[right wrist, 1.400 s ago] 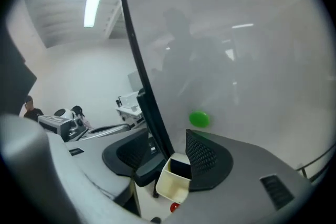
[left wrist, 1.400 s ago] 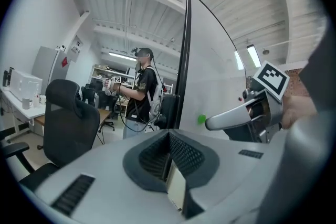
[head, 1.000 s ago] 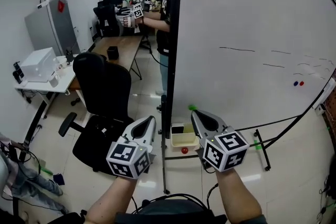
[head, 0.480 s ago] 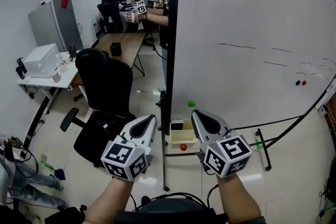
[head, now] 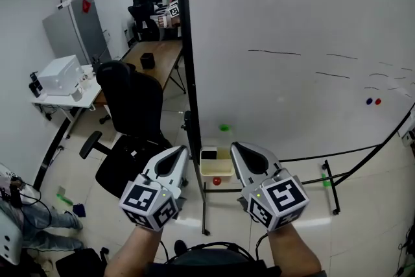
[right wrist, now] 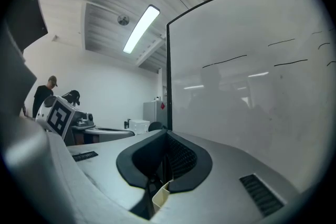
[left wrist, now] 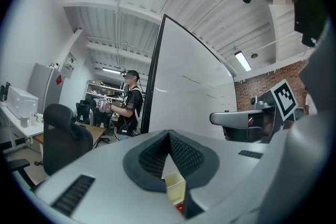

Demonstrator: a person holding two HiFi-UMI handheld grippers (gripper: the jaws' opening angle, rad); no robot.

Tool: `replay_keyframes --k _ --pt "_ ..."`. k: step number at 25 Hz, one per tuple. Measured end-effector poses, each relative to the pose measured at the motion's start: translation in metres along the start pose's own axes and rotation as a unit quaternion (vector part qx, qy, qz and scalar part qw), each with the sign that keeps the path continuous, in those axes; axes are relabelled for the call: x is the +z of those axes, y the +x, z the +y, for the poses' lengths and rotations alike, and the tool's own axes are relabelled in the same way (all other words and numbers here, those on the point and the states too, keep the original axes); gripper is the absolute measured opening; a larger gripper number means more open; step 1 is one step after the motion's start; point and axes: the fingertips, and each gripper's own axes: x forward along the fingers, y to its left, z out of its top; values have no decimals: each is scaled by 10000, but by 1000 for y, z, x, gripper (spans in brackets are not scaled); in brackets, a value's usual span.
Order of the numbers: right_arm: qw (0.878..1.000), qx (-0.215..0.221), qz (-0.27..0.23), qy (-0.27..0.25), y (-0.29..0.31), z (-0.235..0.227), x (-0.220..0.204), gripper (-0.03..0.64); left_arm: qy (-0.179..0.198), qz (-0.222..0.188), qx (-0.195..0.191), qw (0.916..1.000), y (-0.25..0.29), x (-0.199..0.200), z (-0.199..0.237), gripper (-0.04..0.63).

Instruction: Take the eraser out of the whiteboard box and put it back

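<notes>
Head view, from 6 o'clock outward: left hand-held gripper (head: 181, 150) and right hand-held gripper (head: 237, 147), held level and side by side, tips aimed toward 12 o'clock. Jaws pressed together on both, nothing clamped. Borne out in the left gripper view and the right gripper view: ribbed pads (left wrist: 184, 152) (right wrist: 181, 157) meeting at the tip, only a small gap behind them. Closed and empty probably because no grasp has begun; judged a ready pose or an approach, with the task at its start.

Just past the tips and between them, toward 12 o'clock: cream whiteboard box (head: 224, 171), hung low on the stand at the left edge of the whiteboard (head: 292, 23), within easy reach for wiping. Inside it, at the 10 o'clock corner, a dark block (head: 209, 154), taken for the eraser though too small to be sure. So: eraser in the box, not yet lifted. Directly below the box, at its 6 o'clock, a small red round thing (head: 216, 181); above it, at 12 o'clock on the board, a green dot (head: 224, 128), likely a magnet.

Farther out: black office chair (head: 133, 107) at 9 o'clock, wooden desk (head: 155, 55) at 11 o'clock.

Next, by judgement: open one pair of jaws before reaching, then come in from above, clear of the box walls.
</notes>
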Motion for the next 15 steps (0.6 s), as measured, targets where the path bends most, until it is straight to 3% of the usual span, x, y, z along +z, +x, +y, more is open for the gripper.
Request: replay_keyframes --k 5,11,15 --pt "9984 312 4 -466 -17 -4 -2 12 291 48 316 9991 -6 1 -26 29" --pt "9983 588 6 -33 -36 12 -5 12 181 19 485 9987 -41 0 -45 29" --pt "9987 491 45 -162 -58 50 1 12 -35 -149 436 9989 -85 1 -45 29"
